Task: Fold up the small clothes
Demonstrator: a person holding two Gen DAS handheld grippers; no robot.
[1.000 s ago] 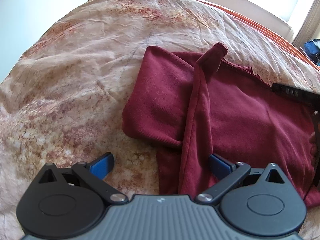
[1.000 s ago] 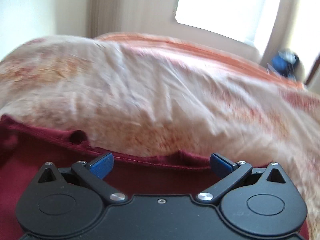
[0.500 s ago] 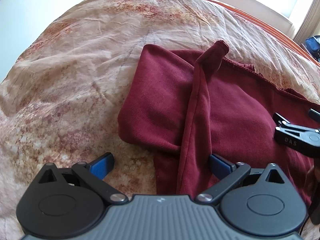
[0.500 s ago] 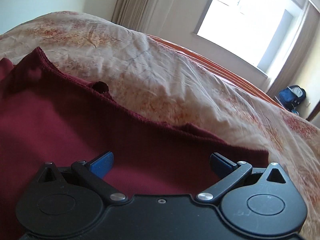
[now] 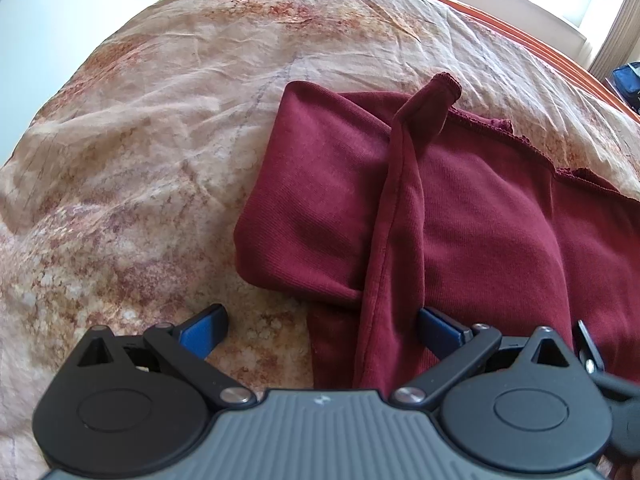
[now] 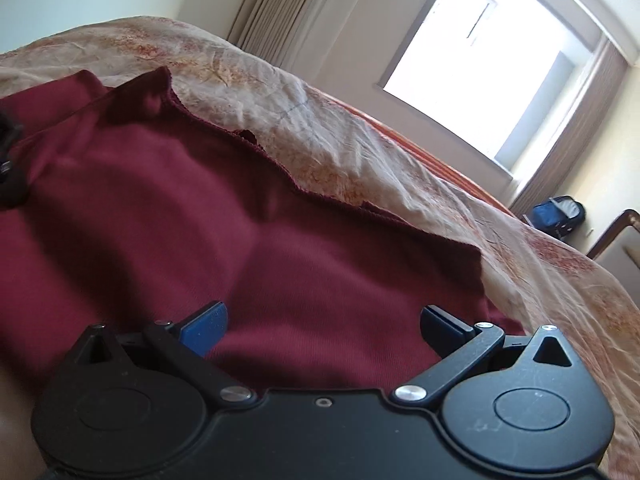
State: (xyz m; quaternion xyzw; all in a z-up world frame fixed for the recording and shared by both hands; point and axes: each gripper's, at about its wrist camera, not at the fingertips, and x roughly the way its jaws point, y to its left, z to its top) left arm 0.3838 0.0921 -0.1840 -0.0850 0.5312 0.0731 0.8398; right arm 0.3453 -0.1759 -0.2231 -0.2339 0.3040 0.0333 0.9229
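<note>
A dark red knit garment [image 5: 472,216] lies spread on the bed, its left side folded over and a long sleeve [image 5: 400,208] laid across it toward me. My left gripper [image 5: 320,328] is open just above the garment's near left corner, the sleeve end running between its blue fingers [image 5: 204,328]. My right gripper [image 6: 320,322] is open and empty, low over the garment's right part [image 6: 224,216]. Its black body shows at the right edge of the left wrist view [image 5: 596,364].
The bed has a wrinkled beige and rust patterned cover [image 5: 152,128] with an orange edge [image 6: 432,156] on the far side. A window [image 6: 492,68] with curtains, a blue bag [image 6: 556,216] on the floor and a wooden chair [image 6: 616,236] stand beyond the bed.
My right gripper has swung down and back from beyond the garment's far edge to low over its right part. My left gripper has edged slightly forward. Both stay open.
</note>
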